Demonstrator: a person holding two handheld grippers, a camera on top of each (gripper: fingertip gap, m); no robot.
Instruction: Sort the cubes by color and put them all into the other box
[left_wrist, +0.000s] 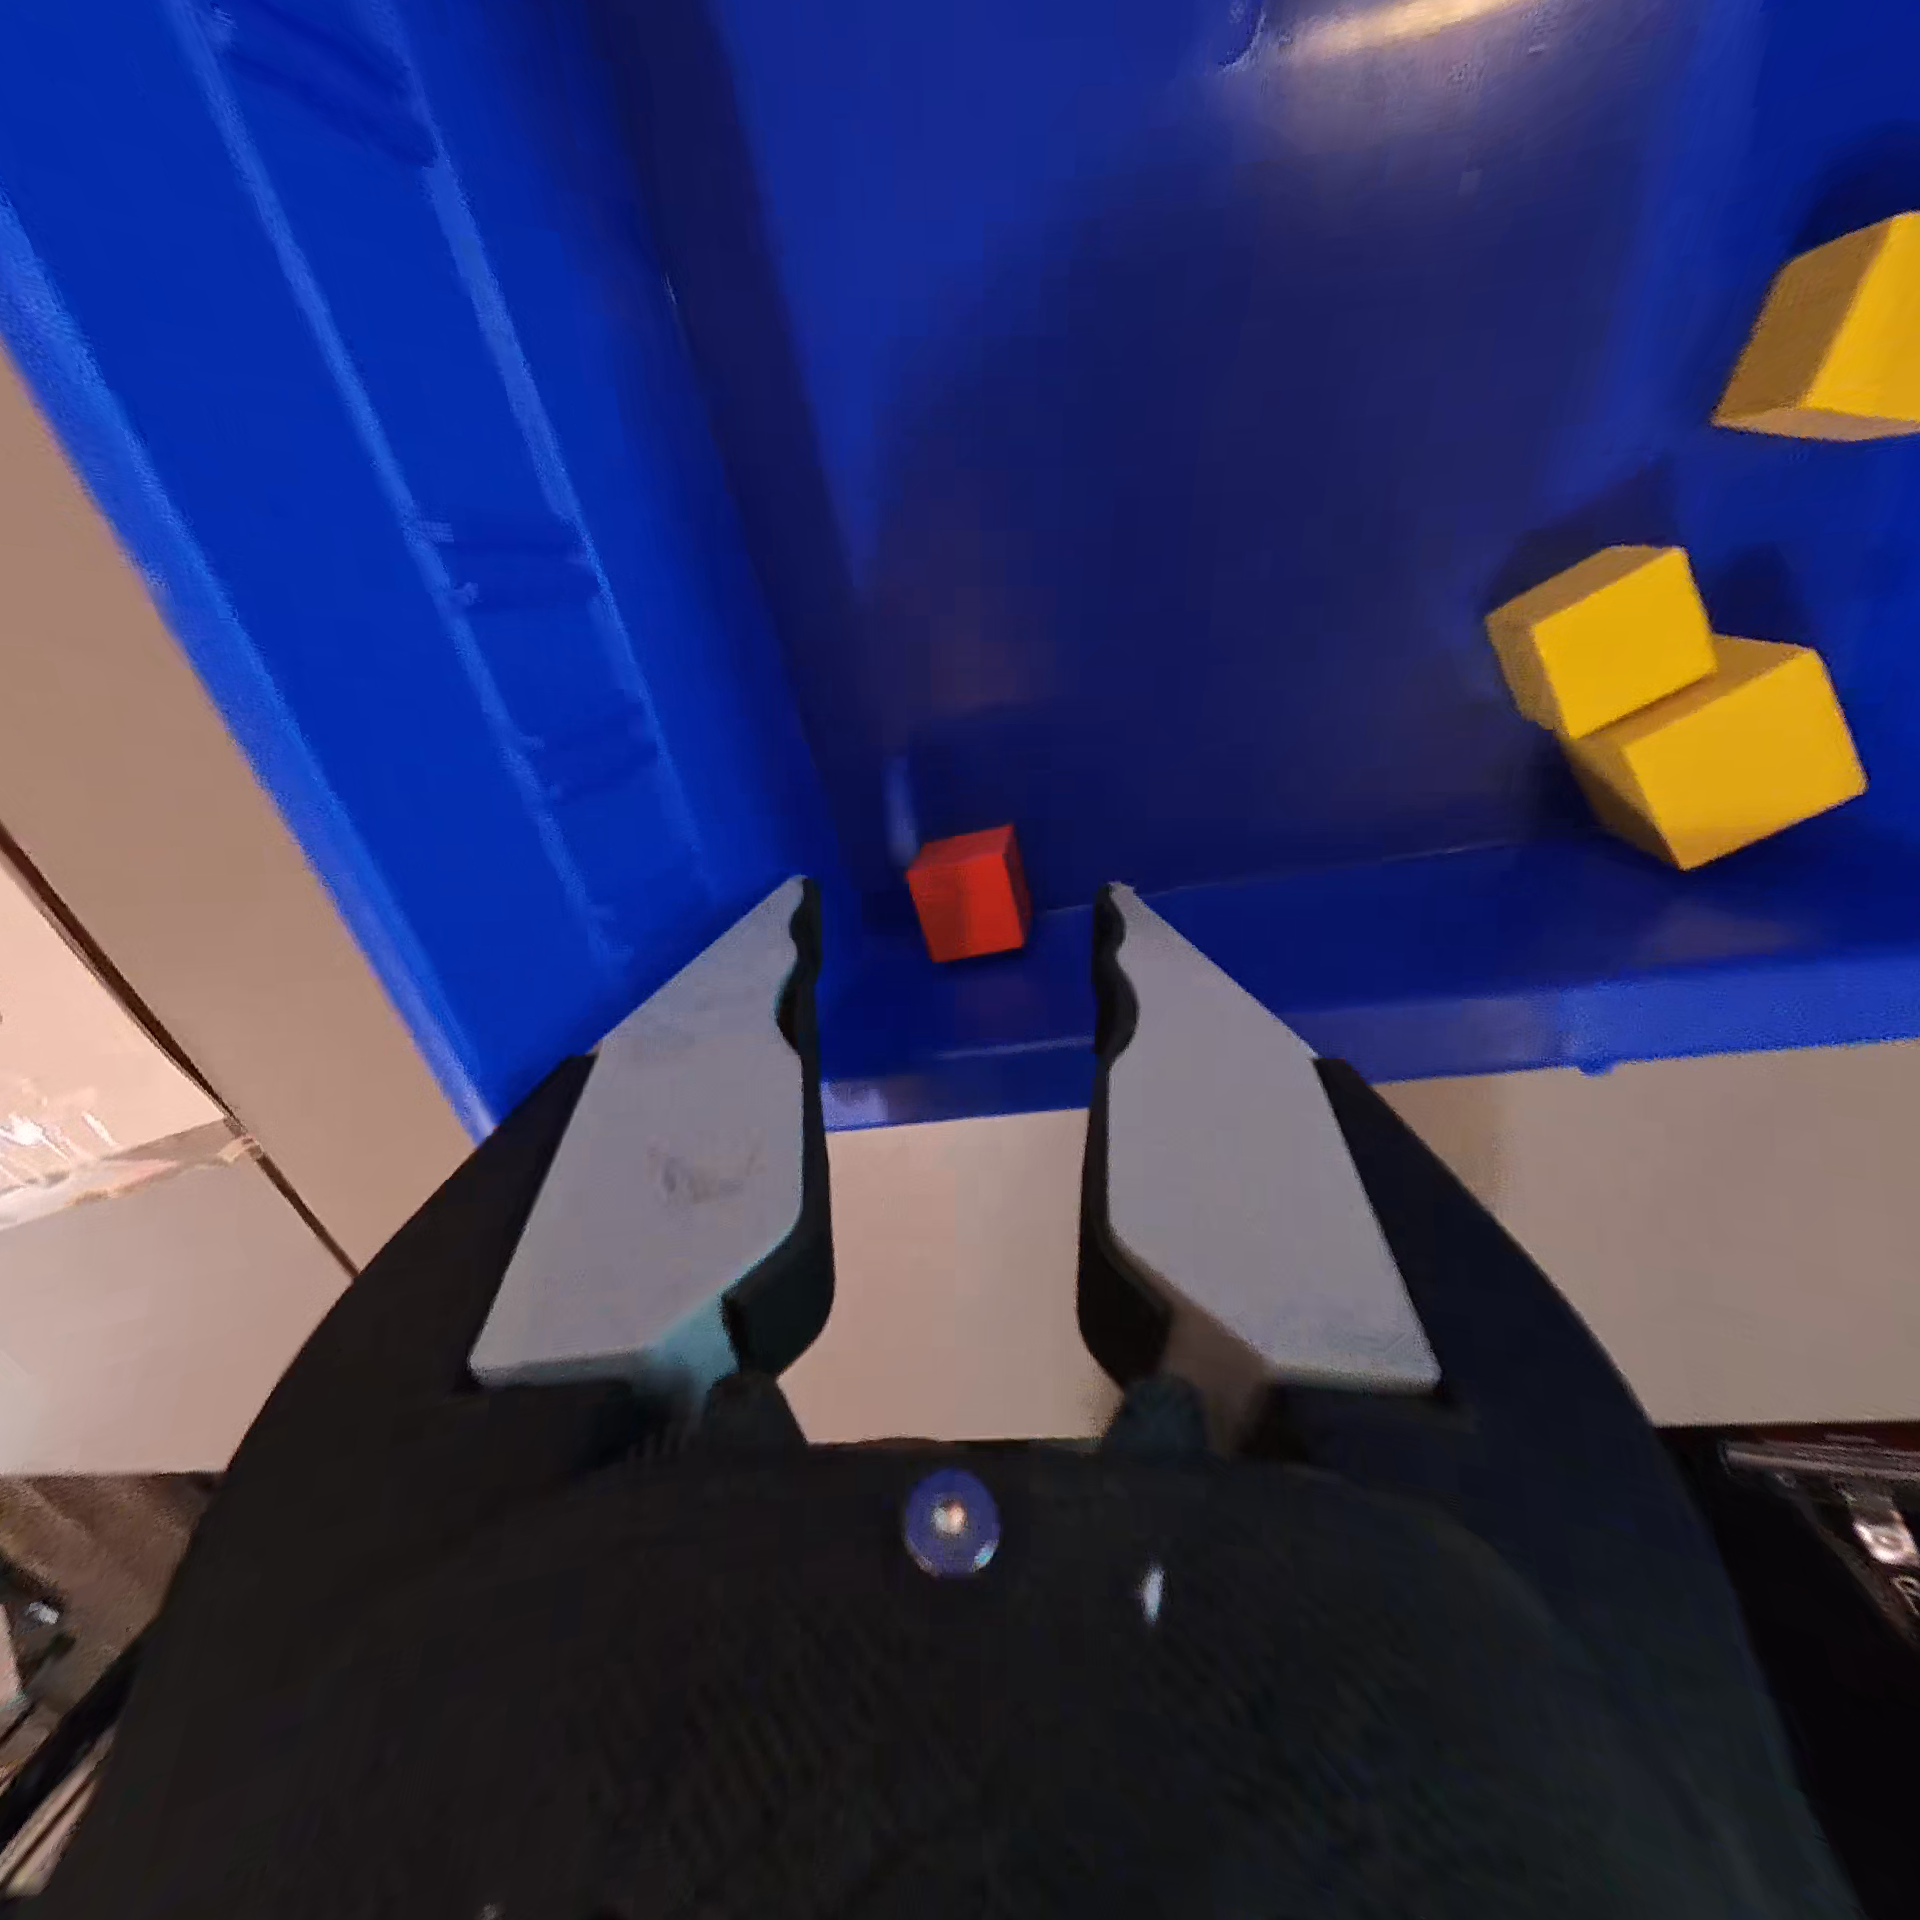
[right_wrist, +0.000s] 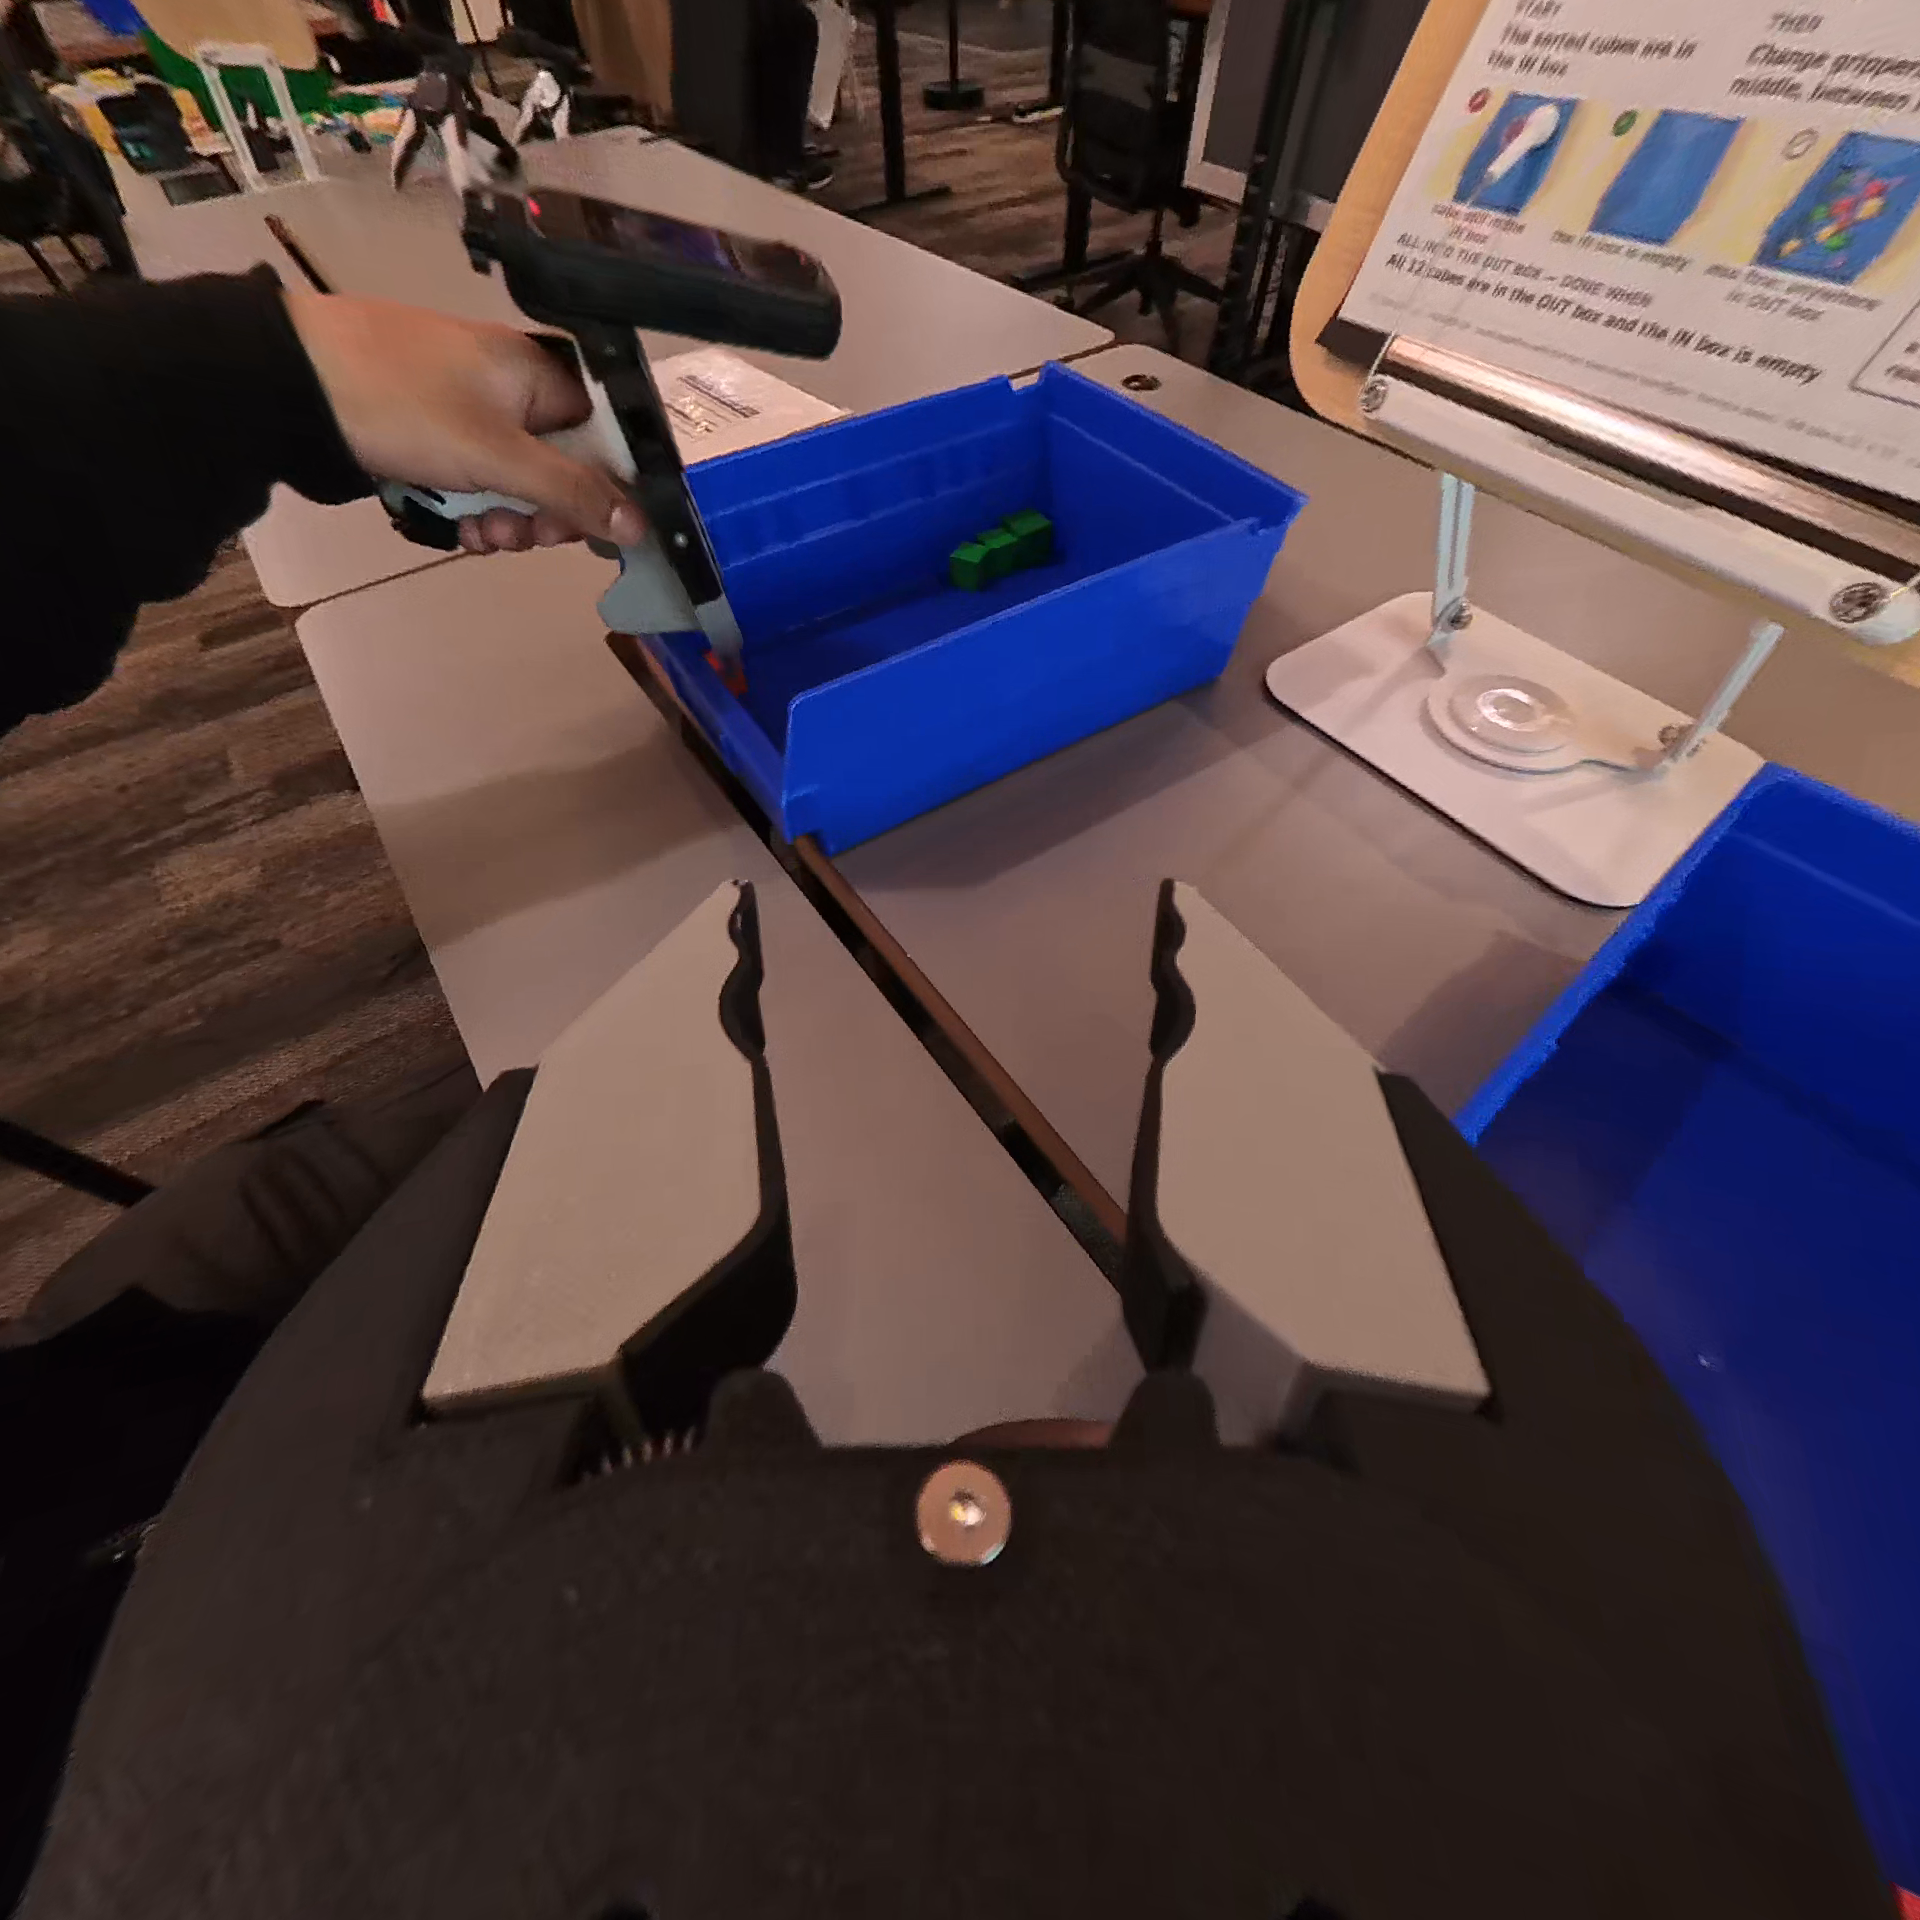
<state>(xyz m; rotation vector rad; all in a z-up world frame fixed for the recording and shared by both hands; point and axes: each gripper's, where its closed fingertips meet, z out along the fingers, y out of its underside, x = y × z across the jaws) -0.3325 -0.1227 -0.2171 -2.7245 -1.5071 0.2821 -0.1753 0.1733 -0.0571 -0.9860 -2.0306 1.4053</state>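
Left gripper (left_wrist: 956, 904) was spread apart over the blue bin's (left_wrist: 1143, 416) corner, red cube (left_wrist: 966, 894) loose on the floor beyond its tips. Three yellow cubes (left_wrist: 1683, 707) sat further right; right gripper (right_wrist: 956, 914) hung apart and empty above the table (right_wrist: 1195, 831)

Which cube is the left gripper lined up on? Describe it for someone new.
Start at the blue box under the left gripper. In its near corner, just beyond the open fingertips, sits a red cube. It is the only red one there and sits alone; the yellow cubes are off to the right.
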